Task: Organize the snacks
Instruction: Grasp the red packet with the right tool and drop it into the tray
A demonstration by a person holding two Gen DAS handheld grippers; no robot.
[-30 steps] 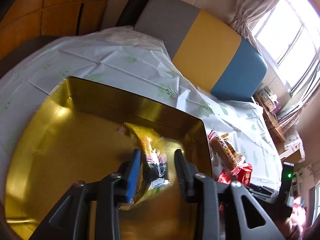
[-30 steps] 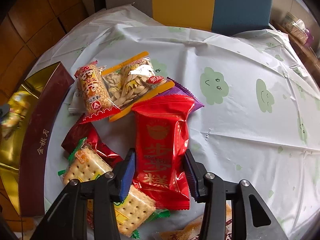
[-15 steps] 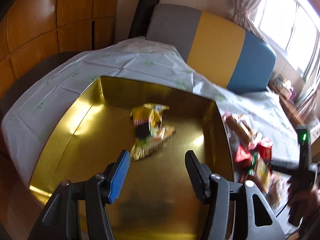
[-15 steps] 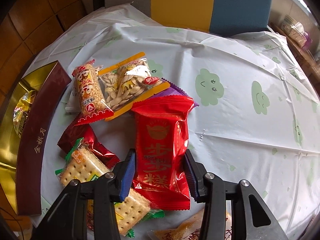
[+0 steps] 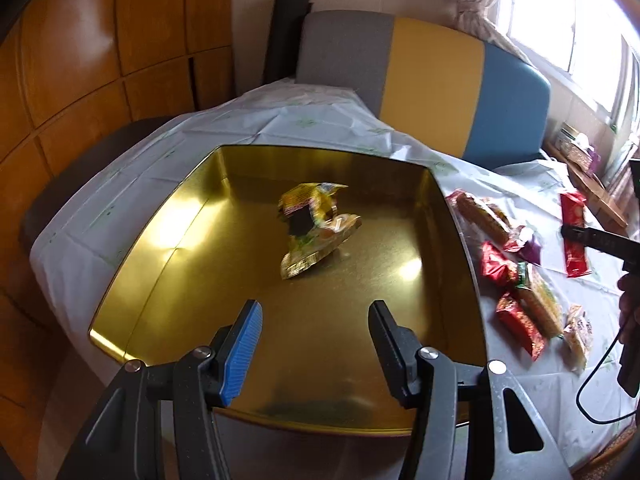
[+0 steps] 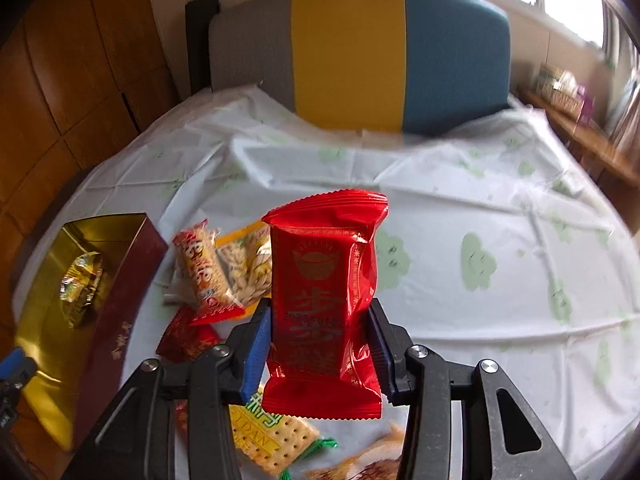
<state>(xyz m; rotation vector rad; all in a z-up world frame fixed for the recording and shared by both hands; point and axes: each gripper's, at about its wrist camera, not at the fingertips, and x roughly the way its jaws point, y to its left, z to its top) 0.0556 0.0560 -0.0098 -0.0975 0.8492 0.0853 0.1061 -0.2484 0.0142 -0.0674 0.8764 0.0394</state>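
right hand-held gripper (image 6: pixel 318 344) clamped on a red snack pack (image 6: pixel 324 300) lifted off the surface (image 6: pixel 500 240), left hand-held gripper (image 5: pixel 316 344) jaws just opened, empty over the gold tin (image 5: pixel 132 292), yellow snack bag (image 5: pixel 314 232) lying mid-tin

Daylight entered from the window (image 5: pixel 568 20) at upper right, overexposed; glare patches on the gold tin (image 5: pixel 180 224); motion blur and fisheye edge distortion were evident

Gold tin box (image 5: pixel 160 248), maroon outside, open on the bench, one crumpled yellow snack packet (image 5: pixel 316 228) lying inside. Red cake packet (image 6: pixel 324 300) upright, off the bench. Loose pile beside the box: rice bar (image 6: pixel 200 268), seed packet (image 6: pixel 248 264), cracker pack (image 6: pixel 272 440), small red packets (image 6: pixel 188 340).
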